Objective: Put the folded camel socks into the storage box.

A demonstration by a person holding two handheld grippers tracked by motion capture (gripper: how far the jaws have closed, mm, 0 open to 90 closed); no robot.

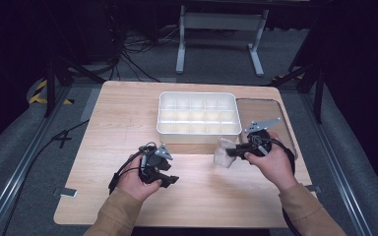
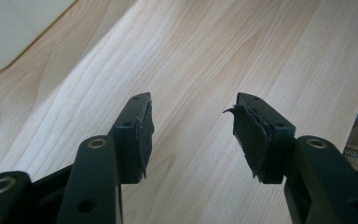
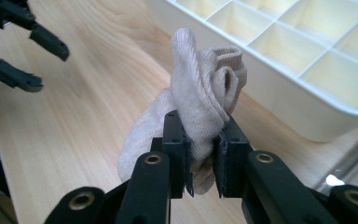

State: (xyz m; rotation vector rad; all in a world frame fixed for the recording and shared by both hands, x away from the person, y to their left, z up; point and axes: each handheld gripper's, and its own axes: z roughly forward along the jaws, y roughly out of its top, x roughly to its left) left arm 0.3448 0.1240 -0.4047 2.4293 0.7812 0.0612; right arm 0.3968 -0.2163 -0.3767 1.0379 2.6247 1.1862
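High view: the wooden table (image 1: pixel 118 123) fills the centre of the frame, and a white tray (image 1: pixel 198 132) with a grid of compartments stands at upper centre. A clear lid (image 1: pixel 270 115) lies flat just right of the tray, toward the right edge of the table. The left gripper (image 1: pixel 170 173) sits at lower centre-left, held in the left hand (image 1: pixel 137 181), jaws apart and pointing right with nothing between them. The right gripper (image 1: pixel 232 151) sits right of centre, held in the right hand (image 1: pixel 274 164), jaws pointing left and clamped on a beige sock (image 1: pixel 223 153). The sock hangs just below the tray's front wall, near its right end, well apart from the left gripper. Left gripper view: the two black jaws rise from the bottom edge with a wide gap, released, with bare table visible between them. The pad on the right jaw is frayed at its tip. A corner of the tray (image 2: pixel 14 32) shows in the upper left. Right gripper view: the jaws at lower centre grasp the sock (image 3: pixel 200 107), which bunches upward, its ribbed cuff at centre. The tray (image 3: pixel 279 93) crosses the upper right, compartments empty. The left gripper (image 3: pixel 49 58) appears in the upper left, jaws spread.
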